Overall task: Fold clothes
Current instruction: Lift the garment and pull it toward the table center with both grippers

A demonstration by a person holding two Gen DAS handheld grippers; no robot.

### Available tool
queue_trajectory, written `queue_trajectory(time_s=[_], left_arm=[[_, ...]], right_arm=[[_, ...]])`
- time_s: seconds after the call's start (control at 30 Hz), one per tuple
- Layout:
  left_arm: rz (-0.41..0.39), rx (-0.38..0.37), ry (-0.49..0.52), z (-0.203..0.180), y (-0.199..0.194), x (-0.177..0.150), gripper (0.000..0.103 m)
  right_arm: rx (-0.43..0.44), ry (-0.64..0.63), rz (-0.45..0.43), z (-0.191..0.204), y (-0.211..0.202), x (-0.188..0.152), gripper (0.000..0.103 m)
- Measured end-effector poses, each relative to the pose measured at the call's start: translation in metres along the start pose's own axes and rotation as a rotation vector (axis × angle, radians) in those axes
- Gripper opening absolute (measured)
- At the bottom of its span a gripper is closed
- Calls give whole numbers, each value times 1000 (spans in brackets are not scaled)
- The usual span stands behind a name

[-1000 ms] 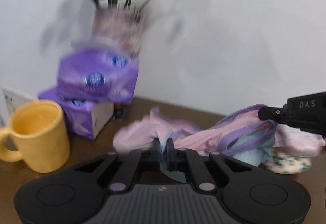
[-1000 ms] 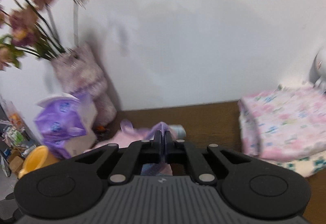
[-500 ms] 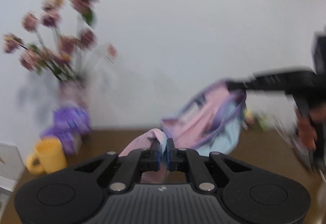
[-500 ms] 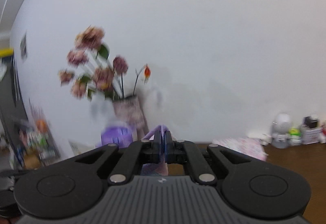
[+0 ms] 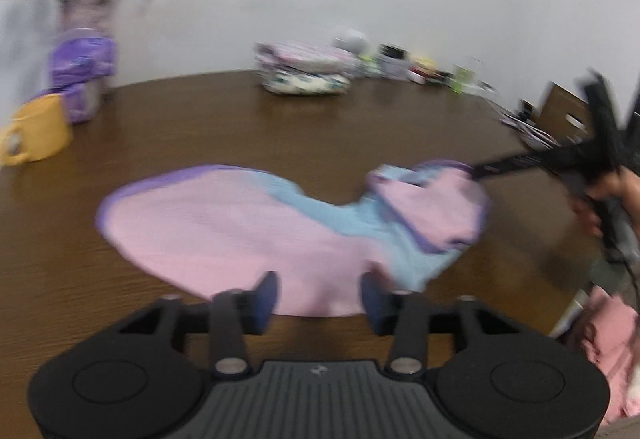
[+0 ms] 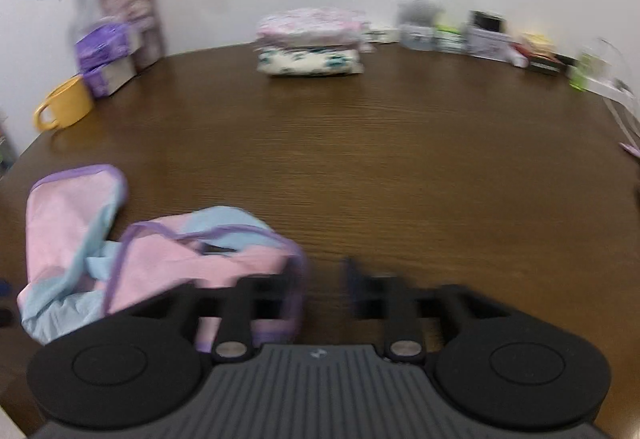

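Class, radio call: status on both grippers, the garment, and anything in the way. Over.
Left gripper and right gripper: jaws opening, nothing pinched. Pink-and-blue garment lies on the table, one end rumpled. Yellow mug and folded stack stand apart.

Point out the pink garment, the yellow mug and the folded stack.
pink garment (image 5: 224, 227), left wrist view, on its flat pink panel.
yellow mug (image 6: 70, 105), right wrist view, on its side wall.
folded stack (image 6: 310, 41), right wrist view, on its front.
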State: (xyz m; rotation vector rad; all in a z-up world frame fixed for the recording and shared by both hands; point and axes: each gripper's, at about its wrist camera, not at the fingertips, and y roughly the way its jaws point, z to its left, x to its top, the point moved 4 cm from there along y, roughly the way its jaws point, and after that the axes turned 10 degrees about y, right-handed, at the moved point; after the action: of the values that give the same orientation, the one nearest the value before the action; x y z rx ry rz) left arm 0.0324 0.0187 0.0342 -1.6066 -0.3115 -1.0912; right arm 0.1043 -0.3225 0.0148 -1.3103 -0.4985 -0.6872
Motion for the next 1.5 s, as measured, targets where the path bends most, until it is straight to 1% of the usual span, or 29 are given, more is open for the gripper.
queue_trajectory(time_s=[0.03,0.1,0.13,0.2,0.3,0.37,0.43,0.5,0.57,0.7,0.73,0.8,0.9,0.97,1.0,1.03,1.07,1.1,1.17,1.2,1.23,1.27,1.33,1.4,1.5], left_arm=[[2,38,-13,10,0,1,52],[8,103,-37,29,2,6,56],[15,115,-47,35,6,9,56],[30,132,-64,45,14,15,57],[54,111,-80,47,31,24,57],[63,70,-82,43,41,31,58],[64,34,-72,36,51,37,63],[63,15,-46,28,60,46,64],[65,3,-23,20,71,53,65],[119,-18,-7,7,101,68,65],[131,-16,1,5,107,71,65],[155,7,25,1,120,74,64],[197,23,44,-1,128,70,63],[227,25,41,-1,132,67,59],[235,20,39,-1,134,66,51],[242,12,37,-1,135,65,46],[249,5,35,-1,136,65,45],[255,-2,34,-2,138,64,39],[263,-8,38,-2,137,63,30],[260,-8,47,-2,135,62,16],[261,-14,50,-1,134,62,5],[259,-23,47,0,132,61,5],[237,-15,56,3,124,60,3],[209,-4,73,5,113,59,3],[162,12,66,13,92,56,2]], right_arm=[[3,7,-22,-2,-6,-1,53],[59,-4,-40,4,-16,-6,53],[88,-11,-46,9,-20,-8,53],[166,-47,-22,32,-22,-13,53],[228,-123,-7,68,-17,-16,53],[239,-153,-13,86,-14,-17,53],[258,-178,10,99,-7,-17,53],[266,-203,35,110,-1,-20,52],[255,-225,43,116,3,-24,52],[231,-219,60,121,10,-25,51],[231,-226,63,122,10,-25,49],[232,-240,70,125,11,-25,48],[206,-275,88,129,12,-29,45],[215,-279,113,131,14,-30,41],[219,-283,124,132,15,-30,40],[218,-292,126,133,16,-31,38],[214,-302,127,134,17,-31,34],[212,-309,130,135,18,-32,31],[214,-315,136,136,18,-32,20],[217,-317,139,135,18,-32,17],[220,-318,142,135,17,-33,14],[223,-319,146,134,17,-33,10],[235,-310,147,131,14,-31,6],[251,-285,142,125,10,-28,4],[275,-226,115,111,-3,-19,2]])
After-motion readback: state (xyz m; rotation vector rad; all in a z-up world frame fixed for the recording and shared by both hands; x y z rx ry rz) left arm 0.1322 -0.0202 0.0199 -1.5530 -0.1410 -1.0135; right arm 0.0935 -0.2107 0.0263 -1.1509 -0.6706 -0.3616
